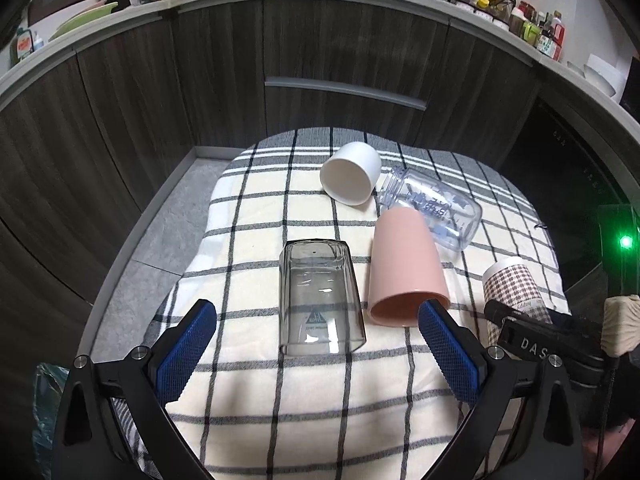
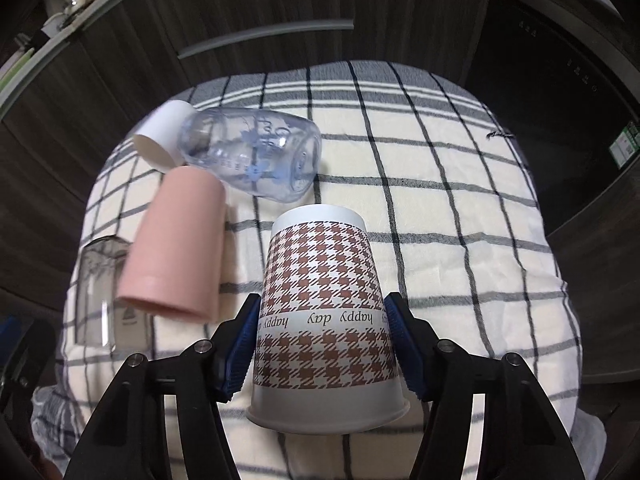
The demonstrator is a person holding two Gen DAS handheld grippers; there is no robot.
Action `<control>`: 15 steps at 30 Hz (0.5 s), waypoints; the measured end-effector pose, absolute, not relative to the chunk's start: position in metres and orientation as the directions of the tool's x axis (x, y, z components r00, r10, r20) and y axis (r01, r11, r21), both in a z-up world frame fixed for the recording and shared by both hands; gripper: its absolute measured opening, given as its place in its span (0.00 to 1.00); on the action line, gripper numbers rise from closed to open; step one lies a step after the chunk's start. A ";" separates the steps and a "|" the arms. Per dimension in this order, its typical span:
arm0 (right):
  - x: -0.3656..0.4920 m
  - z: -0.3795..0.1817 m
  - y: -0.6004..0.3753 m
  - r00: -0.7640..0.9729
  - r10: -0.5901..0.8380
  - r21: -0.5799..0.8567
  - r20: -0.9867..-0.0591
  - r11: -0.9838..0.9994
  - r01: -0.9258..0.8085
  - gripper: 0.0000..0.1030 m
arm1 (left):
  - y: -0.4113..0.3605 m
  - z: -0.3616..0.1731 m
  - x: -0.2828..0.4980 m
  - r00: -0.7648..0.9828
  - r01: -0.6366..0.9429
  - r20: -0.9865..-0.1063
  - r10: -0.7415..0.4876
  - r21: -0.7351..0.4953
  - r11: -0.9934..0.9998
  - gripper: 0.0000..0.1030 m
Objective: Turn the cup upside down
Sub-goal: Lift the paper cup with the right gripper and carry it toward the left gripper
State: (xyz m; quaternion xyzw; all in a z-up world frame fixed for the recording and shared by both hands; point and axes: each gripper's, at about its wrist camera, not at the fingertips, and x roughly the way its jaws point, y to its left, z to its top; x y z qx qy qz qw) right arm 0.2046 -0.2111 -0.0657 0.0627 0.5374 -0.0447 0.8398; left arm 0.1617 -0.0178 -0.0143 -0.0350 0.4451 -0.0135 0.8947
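Note:
A houndstooth paper cup [image 2: 322, 312] is upside down, rim toward the checked cloth [image 2: 460, 208], with my right gripper [image 2: 322, 324] shut on its sides. It also shows at the right of the left wrist view [image 1: 512, 292]. My left gripper [image 1: 316, 316] is open and empty, just in front of a clear smoky glass [image 1: 320, 300] lying on its side. A pink cup [image 1: 404, 268] lies on its side beside the glass, its mouth toward me.
A white cup [image 1: 352, 178] and a clear baby bottle [image 1: 436, 210] lie on their sides farther back. Dark wooden cabinets [image 1: 320, 60] stand behind the cloth-covered surface. A grey floor strip [image 1: 160, 240] lies to the left.

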 end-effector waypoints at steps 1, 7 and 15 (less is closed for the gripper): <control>0.199 -0.062 -0.209 0.422 -0.002 0.062 -0.907 0.988 0.138 0.60 | -0.016 -0.011 0.157 0.608 -0.006 -0.792 -0.056 -0.075 0.997 1.00; 0.163 -0.053 -0.193 0.435 0.021 0.077 -0.900 0.991 0.111 0.60 | -0.006 -0.003 0.127 0.616 0.004 -0.786 -0.060 -0.073 0.997 1.00; 0.121 -0.068 -0.169 0.404 0.045 0.083 -0.914 0.994 0.077 0.60 | 0.009 -0.011 0.089 0.603 -0.003 -0.797 -0.037 -0.048 0.999 1.00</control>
